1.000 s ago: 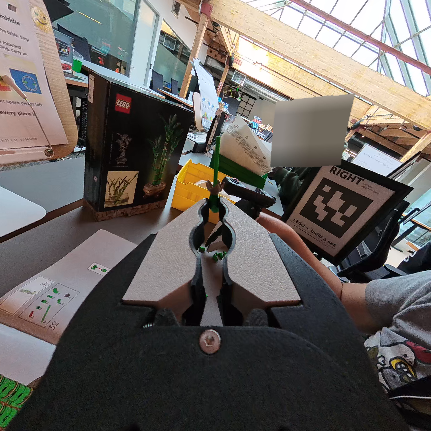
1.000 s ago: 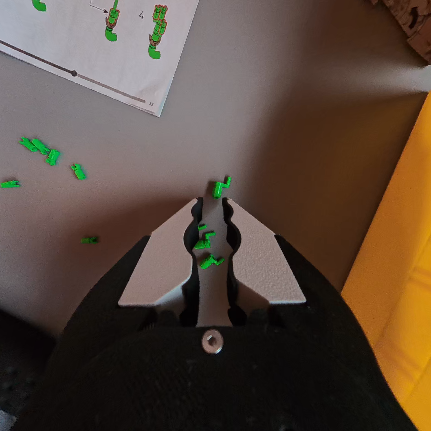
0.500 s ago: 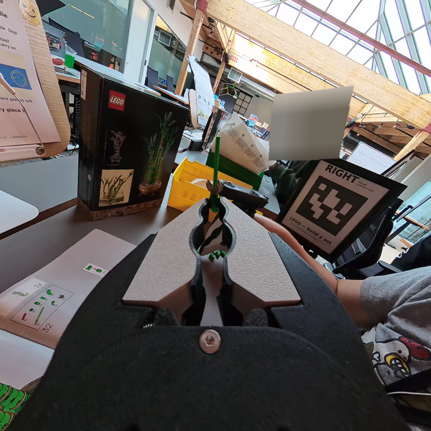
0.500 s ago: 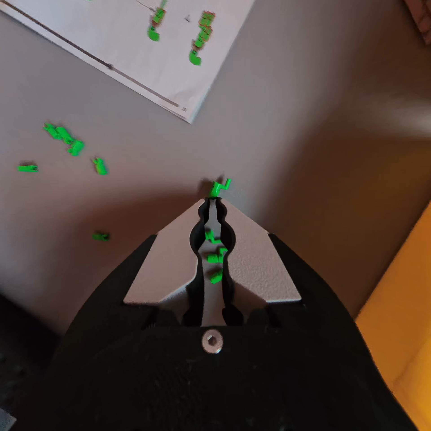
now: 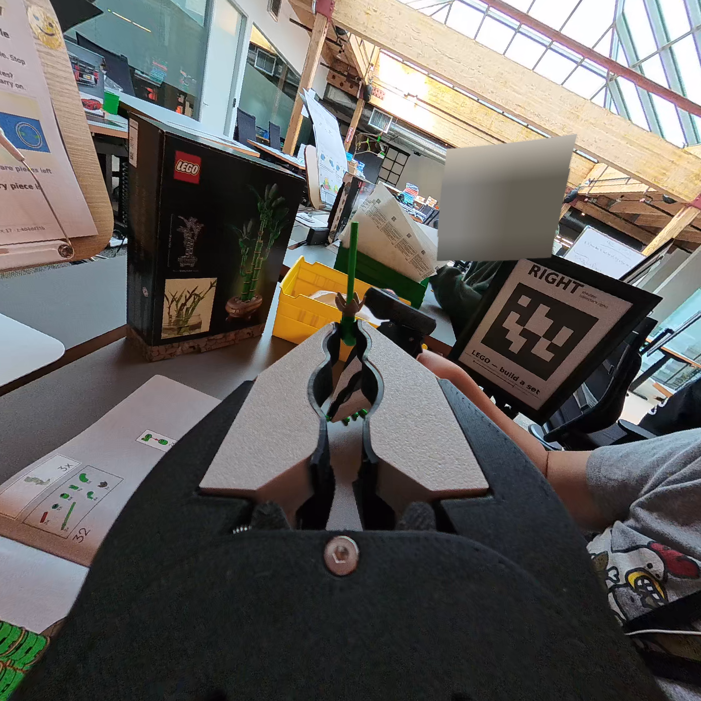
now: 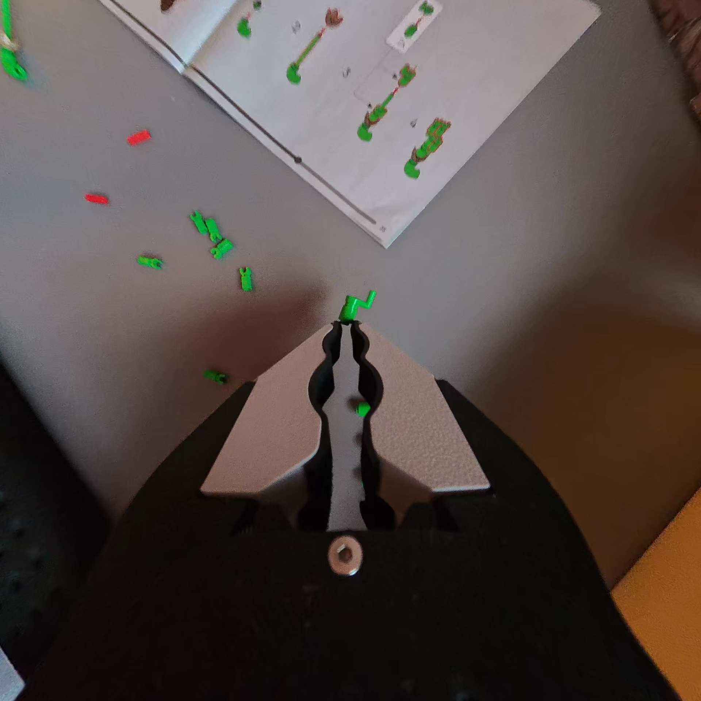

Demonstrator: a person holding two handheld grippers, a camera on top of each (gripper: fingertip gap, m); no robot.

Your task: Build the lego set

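Observation:
My left gripper [image 5: 348, 329] is shut on the base of a thin green stem [image 5: 352, 265] that stands upright and carries a small brown leaf piece [image 5: 349, 302]. My right gripper [image 6: 346, 323] is shut on a small bright green clip piece [image 6: 356, 305] and holds it above the grey table [image 6: 493, 303]. Several loose green pieces [image 6: 212, 235] and two red pieces [image 6: 138, 137] lie on the table to its left. The open instruction booklet [image 6: 360, 95] lies ahead of it, and also shows in the left wrist view [image 5: 95, 455].
The black set box [image 5: 212, 250] stands at the back left. A yellow bin [image 5: 307, 299] and a green bin with papers [image 5: 379, 269] sit behind the stem. A framed marker sign [image 5: 546, 333] stands at the right. A person's arm [image 5: 493, 417] reaches across on the right. Across from one pair of fingers to the other is roughly 25 cm.
My right gripper has shut on the green clip piece and lifted it off the table, pulling back so more of the booklet and loose pieces show. My left gripper has stayed shut on the stem.

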